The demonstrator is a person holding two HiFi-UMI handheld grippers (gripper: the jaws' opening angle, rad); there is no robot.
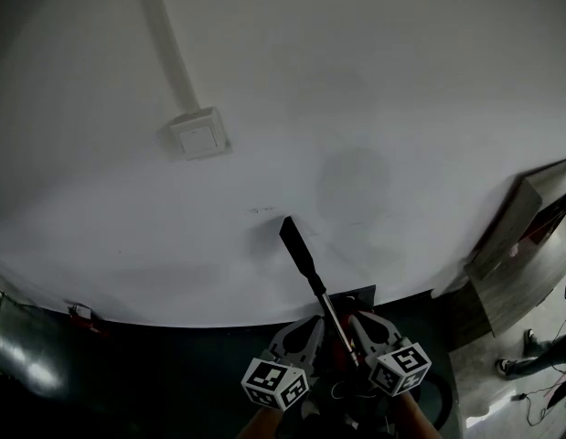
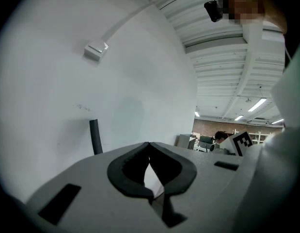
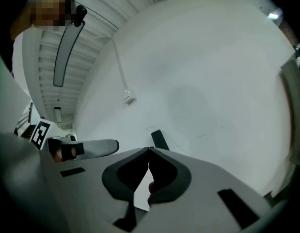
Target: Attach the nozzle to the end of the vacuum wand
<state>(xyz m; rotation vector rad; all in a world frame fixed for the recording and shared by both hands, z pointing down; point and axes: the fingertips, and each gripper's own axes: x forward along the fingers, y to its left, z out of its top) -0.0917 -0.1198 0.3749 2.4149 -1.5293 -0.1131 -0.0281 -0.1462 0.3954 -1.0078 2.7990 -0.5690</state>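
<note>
Against the white wall point(image 1: 401, 90), a black nozzle point(image 1: 295, 242) sits at the end of the wand point(image 1: 325, 302), with both claws closed.
From the head view's 6 o'clock the thin wand rises toward 12, passing between the left claw point(image 1: 307, 327) at 7 and the right claw point(image 1: 356, 322) at 5. Each claw's tips meet and neither clamps anything. A small reddish bit shows in the gap behind the right one's tips. A switch box point(image 1: 200, 136) hangs on the wall at 10 o'clock.
</note>
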